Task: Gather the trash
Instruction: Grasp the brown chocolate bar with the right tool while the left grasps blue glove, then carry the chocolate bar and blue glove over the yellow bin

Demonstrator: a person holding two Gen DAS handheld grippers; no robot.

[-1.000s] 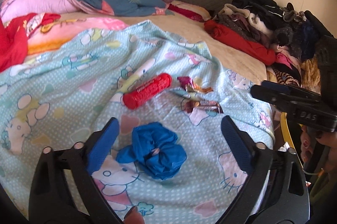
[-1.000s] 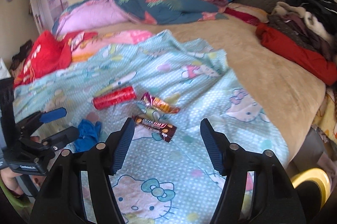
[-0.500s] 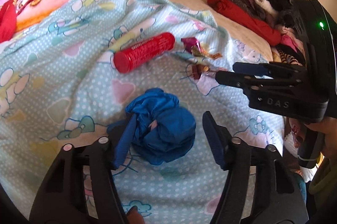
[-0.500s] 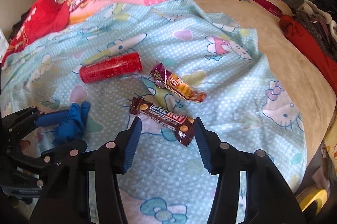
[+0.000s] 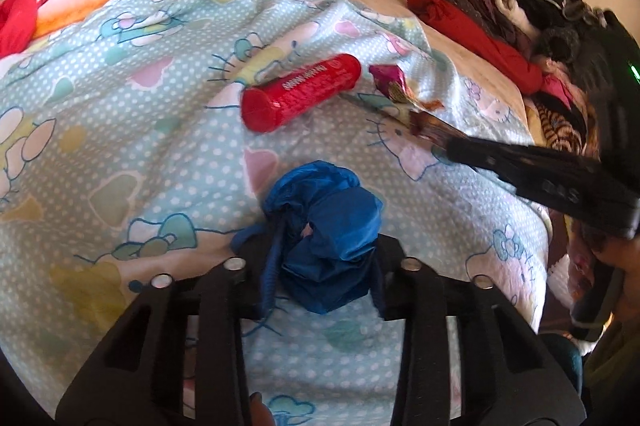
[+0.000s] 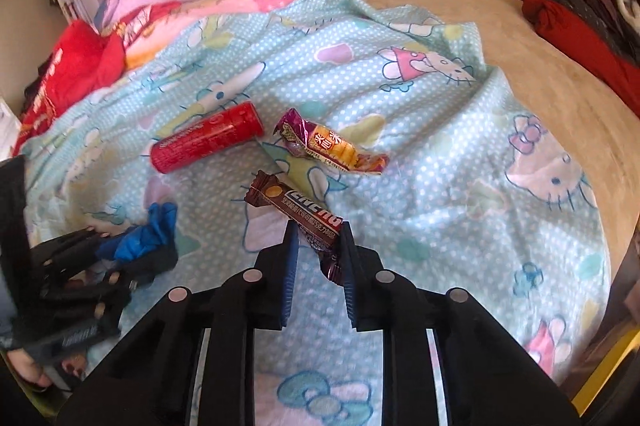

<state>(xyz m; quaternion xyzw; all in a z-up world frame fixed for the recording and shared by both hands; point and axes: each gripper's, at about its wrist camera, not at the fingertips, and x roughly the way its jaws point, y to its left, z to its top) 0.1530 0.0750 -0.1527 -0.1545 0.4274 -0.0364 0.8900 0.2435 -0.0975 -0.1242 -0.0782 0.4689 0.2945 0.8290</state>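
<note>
While both pairs of jaws had just been closing, the left gripper [image 5: 324,266] pinched the blue wad [image 5: 326,226] and the right gripper [image 6: 318,258] the brown wrapper [image 6: 298,209], both on the bed's sheet [image 6: 440,165]. Each squeeze probably needed firming before lifting, so no sheet came up too.

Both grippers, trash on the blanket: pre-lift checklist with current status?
1. Left gripper closed on the crumpled blue wad: ok, jaws have just been closing and both pads press it.
2. Right gripper on the brown bar wrapper: ok, jaws just closing, pinching its near end.
3. Blanket not caught in either grip: cannot tell.
4. Wrapper grip centred: not ok, most of it sticks out beyond the tips.
5. Red tube and yellow snack wrapper clear of both grippers: ok, lying apart, yet to collect.
</note>
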